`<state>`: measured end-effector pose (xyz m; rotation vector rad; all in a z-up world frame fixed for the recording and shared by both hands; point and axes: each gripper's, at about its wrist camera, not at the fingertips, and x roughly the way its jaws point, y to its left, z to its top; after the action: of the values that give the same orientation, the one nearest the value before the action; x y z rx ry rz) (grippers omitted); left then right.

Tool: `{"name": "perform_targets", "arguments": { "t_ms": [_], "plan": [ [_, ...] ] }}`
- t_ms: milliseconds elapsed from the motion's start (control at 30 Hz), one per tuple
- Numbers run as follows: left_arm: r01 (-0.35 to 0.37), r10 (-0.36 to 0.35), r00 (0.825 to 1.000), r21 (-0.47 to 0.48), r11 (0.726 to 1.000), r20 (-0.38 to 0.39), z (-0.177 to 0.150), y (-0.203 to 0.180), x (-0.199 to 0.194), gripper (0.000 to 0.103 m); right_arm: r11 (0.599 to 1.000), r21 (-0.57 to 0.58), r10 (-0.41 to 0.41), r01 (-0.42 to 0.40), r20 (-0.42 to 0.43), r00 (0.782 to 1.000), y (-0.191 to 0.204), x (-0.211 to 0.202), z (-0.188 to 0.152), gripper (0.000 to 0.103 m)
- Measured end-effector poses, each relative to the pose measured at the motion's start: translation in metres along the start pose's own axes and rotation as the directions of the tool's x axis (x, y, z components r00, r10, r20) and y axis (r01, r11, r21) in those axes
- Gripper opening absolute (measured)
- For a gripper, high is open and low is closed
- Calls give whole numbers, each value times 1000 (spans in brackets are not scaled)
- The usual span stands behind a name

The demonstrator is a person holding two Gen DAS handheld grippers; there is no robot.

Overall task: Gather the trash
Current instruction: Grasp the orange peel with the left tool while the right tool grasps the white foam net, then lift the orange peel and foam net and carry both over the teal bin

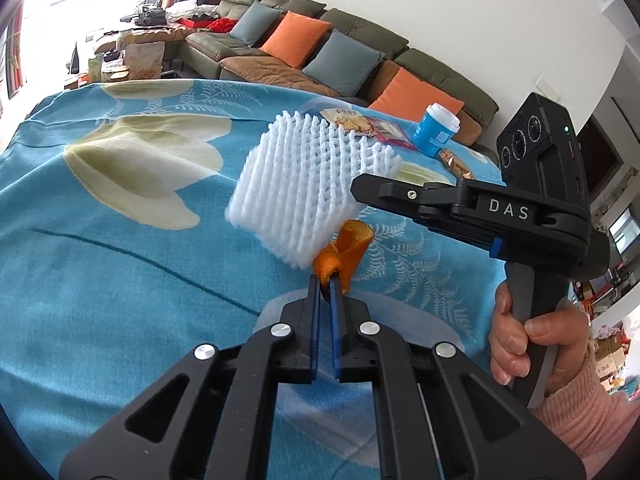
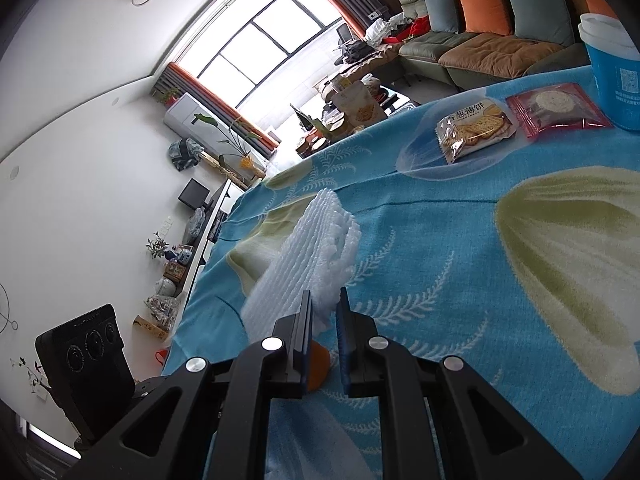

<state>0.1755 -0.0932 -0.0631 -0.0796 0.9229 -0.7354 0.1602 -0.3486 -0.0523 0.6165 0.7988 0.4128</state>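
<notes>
My left gripper (image 1: 325, 280) is shut on a curled piece of orange peel (image 1: 347, 250) and holds it above the blue flowered cloth (image 1: 120, 264). My right gripper (image 2: 325, 300) is shut on a white foam fruit net (image 2: 308, 260), held in the air just over the peel. In the left wrist view the net (image 1: 308, 184) hangs from the right gripper's fingers (image 1: 384, 194). The peel (image 2: 318, 364) shows under the right gripper's fingers in the right wrist view.
A cracker packet (image 2: 472, 128), a red snack packet (image 2: 556, 108) and a blue paper cup (image 2: 614, 68) lie at the far side of the cloth. A brown wrapper (image 1: 456, 164) lies near the cup (image 1: 436, 130). A sofa (image 1: 340, 52) stands behind the table.
</notes>
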Motion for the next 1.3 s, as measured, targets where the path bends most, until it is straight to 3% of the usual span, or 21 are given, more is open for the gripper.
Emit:
{"name": "perform_targets", "arguments": {
  "t_ms": [533,1300],
  "plan": [
    [-75,84,990,-80,994,113,-42,42,-94,5,993,-52,108,-106,24,994,30,-5,1,10],
    [-172,232,950,-266,948,210,-98,103,-195,5,966,-137,206,-219,-107,973,97,41,-24,10]
  ]
}}
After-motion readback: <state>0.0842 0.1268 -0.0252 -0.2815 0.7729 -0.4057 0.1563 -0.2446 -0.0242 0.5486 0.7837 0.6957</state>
